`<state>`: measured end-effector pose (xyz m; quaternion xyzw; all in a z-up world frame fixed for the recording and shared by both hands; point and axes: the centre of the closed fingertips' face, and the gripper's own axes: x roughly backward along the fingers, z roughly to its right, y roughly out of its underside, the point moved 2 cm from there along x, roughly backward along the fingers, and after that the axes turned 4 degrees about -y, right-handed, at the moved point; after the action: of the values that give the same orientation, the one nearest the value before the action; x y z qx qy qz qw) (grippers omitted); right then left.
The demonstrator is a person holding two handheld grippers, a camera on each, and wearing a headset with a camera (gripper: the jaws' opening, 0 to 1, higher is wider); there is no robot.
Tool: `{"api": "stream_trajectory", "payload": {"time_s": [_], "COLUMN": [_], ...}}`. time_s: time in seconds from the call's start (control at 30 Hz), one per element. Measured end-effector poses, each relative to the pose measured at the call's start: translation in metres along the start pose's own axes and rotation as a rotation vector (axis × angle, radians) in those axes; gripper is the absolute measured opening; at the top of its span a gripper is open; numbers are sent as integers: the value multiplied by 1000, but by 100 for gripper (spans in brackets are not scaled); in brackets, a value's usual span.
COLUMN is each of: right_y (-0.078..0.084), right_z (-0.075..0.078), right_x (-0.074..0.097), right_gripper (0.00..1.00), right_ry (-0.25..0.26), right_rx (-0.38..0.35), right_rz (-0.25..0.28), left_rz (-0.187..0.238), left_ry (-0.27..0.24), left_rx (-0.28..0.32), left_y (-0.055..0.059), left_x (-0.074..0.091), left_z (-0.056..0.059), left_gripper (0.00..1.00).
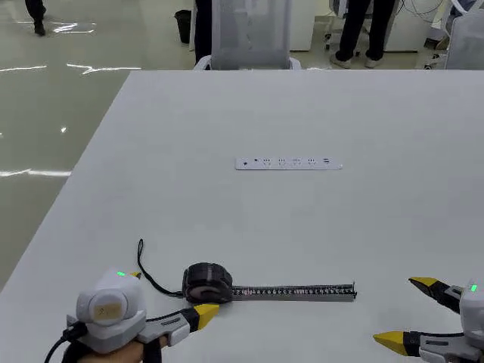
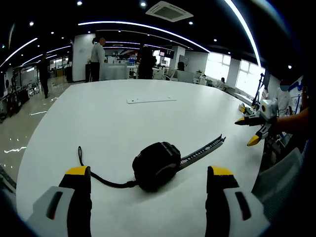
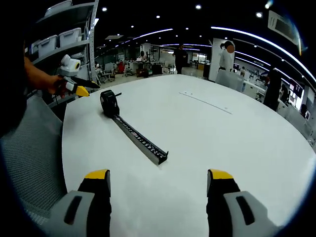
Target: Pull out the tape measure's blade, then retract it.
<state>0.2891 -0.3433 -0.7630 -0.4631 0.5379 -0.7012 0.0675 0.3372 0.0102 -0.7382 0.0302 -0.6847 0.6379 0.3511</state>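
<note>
The white table (image 1: 302, 113) is taking up most of the head view; its left edge is running on a slant from about 11 o'clock down to 8 o'clock, with glossy floor (image 1: 53, 113) lying beyond it; its far edge is sitting at 12 o'clock, where a grey chair (image 1: 249, 34) is standing against it and people's legs (image 1: 367, 30) are showing further back. A flat white power strip (image 1: 288, 163) is lying near the middle of the table, well apart from everything else; the bare surface is stretching wide around it toward 3 o'clock.

The tape measure (image 1: 207, 283) is resting on the table near the person's side, at roughly 7 o'clock in the head view; its blade (image 1: 295, 292) is lying pulled out flat on the surface, pointing from the case toward 3 o'clock; a black lanyard (image 1: 147, 268) is curling off the case toward 10 o'clock.

The left gripper (image 2: 148, 173) is hovering just at the case with its jaws spread wide and gripping nothing; in the left gripper view the case is sitting between the two yellow tips, toward 12 o'clock, with no contact that I can make out.

The right gripper (image 1: 394, 310) is waiting at 4 o'clock in the head view, jaws parted and empty; the blade's end is lying apart from it, toward 9 o'clock.
</note>
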Motion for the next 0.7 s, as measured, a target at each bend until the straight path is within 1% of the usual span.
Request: {"api": "stream_trajectory", "payload": {"time_s": [0.1,0.2,0.3,0.33,0.47,0.53,0.57,0.63,0.7], "right_y": [-5,-10,-10,-11,-12,-13,-14,-15,-16], "right_z": [1,3,1,1,2,3,2,3,4], "right_x": [-6,-12,-19,-21,-28,-32,-35,-38,-42], "right_gripper": [80,78,75,74,67,66,64,62,59], "right_ry": [-11,-23,-61,-71,-105,-122,-141,-161,-191], "right_rx": [14,38,100,112,132,156,181,218,261], "right_rz": [3,-1,-36,-42,-69,-93,-110,-137,-180], "left_rz": [1,-3,-5,-6,-10,-7,0,0,-2], "left_ry": [9,12,8,-2,-28,-57,-70,-74,-72], "left_rx": [18,14,14,18,29,18,-2,0,0], "left_y": [-2,-2,-3,-3,-3,-3,-4,-3,-2], "left_x": [-5,-9,-11,-12,-17,-18,-19,-22,-26], "left_z": [4,7,6,5,4,3,4,6,9], "left_gripper": [97,98,99,99,99,99,99,99,99]}}
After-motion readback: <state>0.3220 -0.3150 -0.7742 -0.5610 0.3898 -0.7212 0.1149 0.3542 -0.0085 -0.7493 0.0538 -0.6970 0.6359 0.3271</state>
